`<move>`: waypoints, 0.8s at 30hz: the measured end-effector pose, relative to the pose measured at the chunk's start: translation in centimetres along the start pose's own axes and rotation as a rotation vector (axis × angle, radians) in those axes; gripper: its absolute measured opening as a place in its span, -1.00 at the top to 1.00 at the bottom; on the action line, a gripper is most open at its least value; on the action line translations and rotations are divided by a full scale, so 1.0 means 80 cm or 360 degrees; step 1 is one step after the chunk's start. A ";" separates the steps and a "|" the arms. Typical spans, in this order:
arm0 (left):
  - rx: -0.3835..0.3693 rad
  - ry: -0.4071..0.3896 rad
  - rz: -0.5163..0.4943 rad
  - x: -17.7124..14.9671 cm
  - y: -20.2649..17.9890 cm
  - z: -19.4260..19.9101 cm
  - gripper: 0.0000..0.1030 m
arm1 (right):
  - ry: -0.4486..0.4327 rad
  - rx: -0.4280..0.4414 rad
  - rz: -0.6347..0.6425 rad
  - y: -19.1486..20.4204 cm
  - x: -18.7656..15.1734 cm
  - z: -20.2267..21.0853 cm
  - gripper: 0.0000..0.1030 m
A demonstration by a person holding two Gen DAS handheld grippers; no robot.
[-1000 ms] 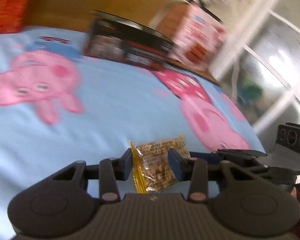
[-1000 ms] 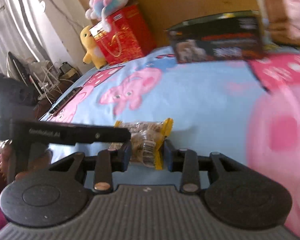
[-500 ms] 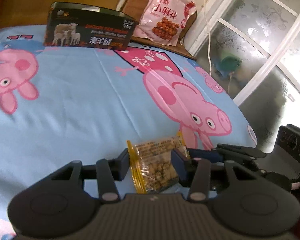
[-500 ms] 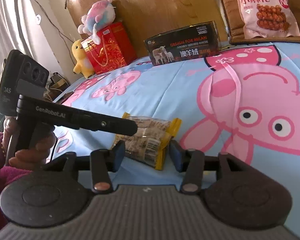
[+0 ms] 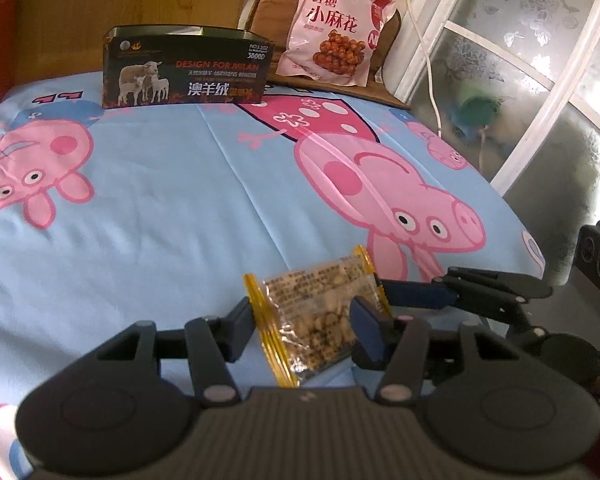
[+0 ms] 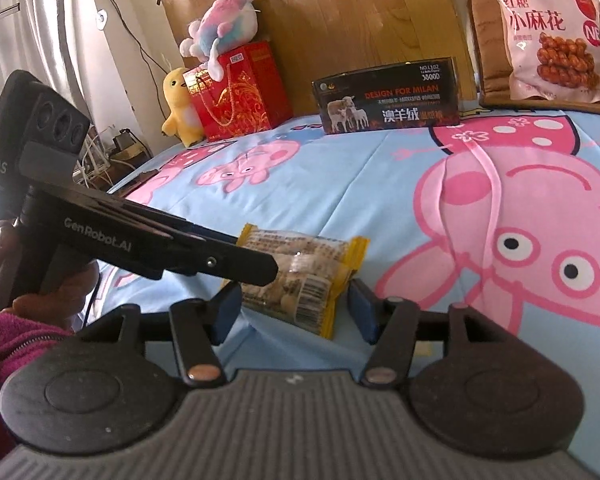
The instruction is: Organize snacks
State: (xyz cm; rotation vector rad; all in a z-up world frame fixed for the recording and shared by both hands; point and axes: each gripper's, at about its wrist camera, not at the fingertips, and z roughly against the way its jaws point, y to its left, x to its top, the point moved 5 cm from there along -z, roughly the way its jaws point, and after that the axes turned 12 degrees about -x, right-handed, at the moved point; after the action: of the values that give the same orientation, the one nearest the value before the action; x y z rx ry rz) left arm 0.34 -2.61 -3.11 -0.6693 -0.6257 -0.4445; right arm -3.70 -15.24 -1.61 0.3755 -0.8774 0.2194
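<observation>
Clear plastic with yellow crimped ends: the snack packet lies flat on the bed, near its front edge, on the blue cartoon-pig sheet. Both tools point down at it from the near side. The left gripper straddles the packet's near end; its fingers are spreading, and whether the pads touch the wrapper I cannot tell. The right gripper frames the packet too, its fingers also parting, with bare sheet visible on either side of the wrapper, so nothing is clamped.

That looks like a release: the packet is left to rest on the bed (a judgement, not a thing seen). An open dark box stands at the bed's far edge, a likely place for snacks, and a large pink bag leans on a chair behind it.
</observation>
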 end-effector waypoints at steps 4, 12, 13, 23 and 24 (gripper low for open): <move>0.0012 -0.0008 0.0011 -0.002 0.000 0.001 -0.02 | -0.0002 -0.0002 0.0006 0.000 0.000 0.001 -0.20; 0.0009 -0.0020 0.0027 -0.005 0.002 0.005 -0.03 | 0.0002 -0.0033 0.0044 0.003 0.000 0.002 -0.18; 0.0008 -0.0021 0.0027 -0.005 0.002 0.005 -0.03 | 0.0003 -0.0032 0.0047 0.003 0.000 0.002 -0.19; -0.0013 -0.0034 0.0035 -0.007 0.004 0.008 -0.06 | 0.0012 -0.0036 0.0062 0.006 -0.001 0.002 -0.21; -0.0015 -0.0035 0.0036 -0.007 0.005 0.008 -0.06 | 0.0013 -0.0037 0.0065 0.005 -0.001 0.002 -0.21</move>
State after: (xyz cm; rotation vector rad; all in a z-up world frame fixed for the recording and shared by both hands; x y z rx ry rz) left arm -0.13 -1.79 -3.24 -0.6905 -0.6362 -0.4196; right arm -3.99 -14.91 -1.45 0.3353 -0.8791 0.2483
